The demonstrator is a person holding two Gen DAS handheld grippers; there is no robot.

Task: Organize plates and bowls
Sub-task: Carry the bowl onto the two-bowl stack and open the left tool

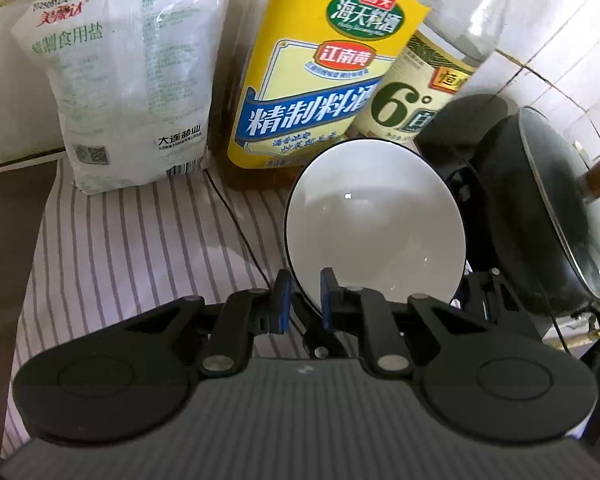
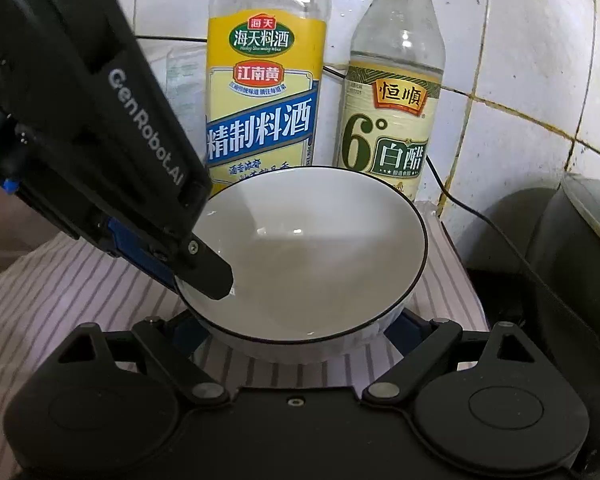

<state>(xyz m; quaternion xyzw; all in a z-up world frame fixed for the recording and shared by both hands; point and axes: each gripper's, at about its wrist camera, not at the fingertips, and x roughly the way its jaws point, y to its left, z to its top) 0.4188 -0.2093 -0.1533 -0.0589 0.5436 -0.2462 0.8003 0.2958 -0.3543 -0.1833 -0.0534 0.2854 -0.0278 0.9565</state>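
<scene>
Left gripper (image 1: 305, 294) pinches white dark-rimmed ceramic bowl (image 2: 312, 248) at its rim; right gripper (image 2: 296, 330) spread wide around bowl's base, over striped cloth (image 1: 132, 240).

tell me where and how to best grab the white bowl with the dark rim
Grip the thin rim wall of the white bowl, one finger inside and one outside, as the left gripper does on its near-left edge. The bowl is too wide to pinch across easily, and the bottles crowd its far side, so come from the near, open side over the striped cloth.
</scene>
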